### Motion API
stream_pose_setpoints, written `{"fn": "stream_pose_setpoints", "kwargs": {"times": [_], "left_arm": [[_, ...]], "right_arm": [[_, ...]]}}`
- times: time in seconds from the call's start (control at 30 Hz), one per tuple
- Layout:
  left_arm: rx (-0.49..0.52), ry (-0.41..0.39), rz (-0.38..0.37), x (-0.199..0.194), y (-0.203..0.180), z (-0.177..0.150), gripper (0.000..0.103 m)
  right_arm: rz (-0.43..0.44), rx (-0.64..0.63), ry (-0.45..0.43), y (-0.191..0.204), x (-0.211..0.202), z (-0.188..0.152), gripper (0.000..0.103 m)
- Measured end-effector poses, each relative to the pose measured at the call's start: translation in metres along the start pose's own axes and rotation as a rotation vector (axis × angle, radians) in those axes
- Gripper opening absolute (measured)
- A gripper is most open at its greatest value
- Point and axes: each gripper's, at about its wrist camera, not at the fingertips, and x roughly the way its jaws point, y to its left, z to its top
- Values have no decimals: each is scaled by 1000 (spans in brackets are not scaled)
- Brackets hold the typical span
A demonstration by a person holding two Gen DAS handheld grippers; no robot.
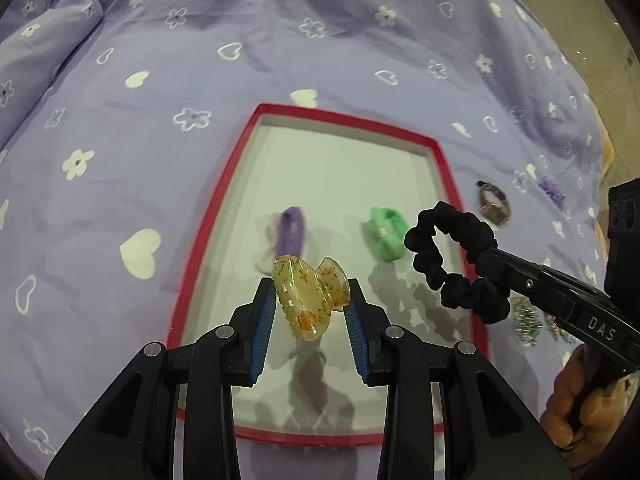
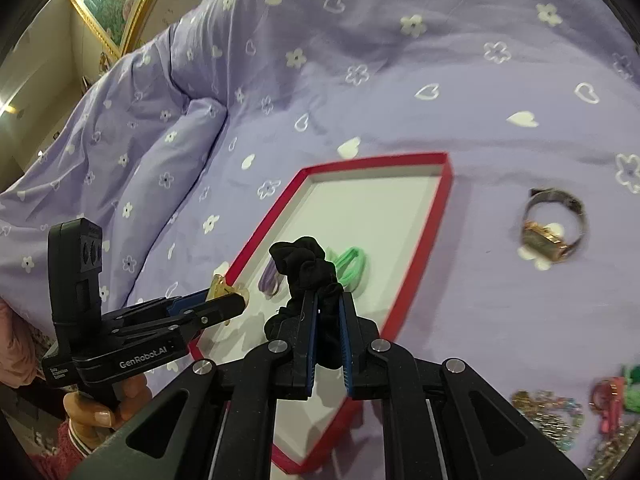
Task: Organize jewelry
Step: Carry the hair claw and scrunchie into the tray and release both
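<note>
While both tools hang over the red-rimmed tray [image 1: 208, 216] on the bed [image 1: 120, 80], each already carries a piece, so the step in hand looks like setting these two down inside it. The left tool [image 1: 310, 300] is clamped on a translucent yellow claw clip [image 1: 308, 296], held above the tray's near half, just in front of the purple clip [image 1: 291, 232] lying on the white floor. The right tool [image 2: 329, 312] pinches a black scrunchie [image 2: 306, 268] between its blue pads [image 2: 347, 344], the loop dangling over the tray's right side near the green clip [image 1: 385, 238].

To do it well, I would lower each piece until it is close to the tray floor before easing the grip, since a hard clip dropped from height may bounce or skid into the pieces already placed. The yellow clip wants a bare patch beside the purple one, not on top of it. The scrunchie is soft and may cling to a pad, so release wide and lift straight up. The right rim is close, so bring the loop well inboard first.

A wristwatch [image 2: 554, 226] and a tangle of beaded chains [image 2: 548, 416] remain on the bedsheet outside the tray, to its right
</note>
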Motion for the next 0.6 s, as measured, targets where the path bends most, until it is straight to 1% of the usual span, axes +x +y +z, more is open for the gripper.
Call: {"fn": "stream_pose_setpoints", "kwargs": {"times": [0.13,0.37,0.6], "left_arm": [[-3,12,17,11,9,1,33],[26,42,50,31,9,4,33],[42,56,71,39,6,4,33]], "right_arm": [[-7,-2,31,3,16,-1,10],[-67,-30,88,4,40,-1,11],[-100,-70,102,5,44,0,14]]}}
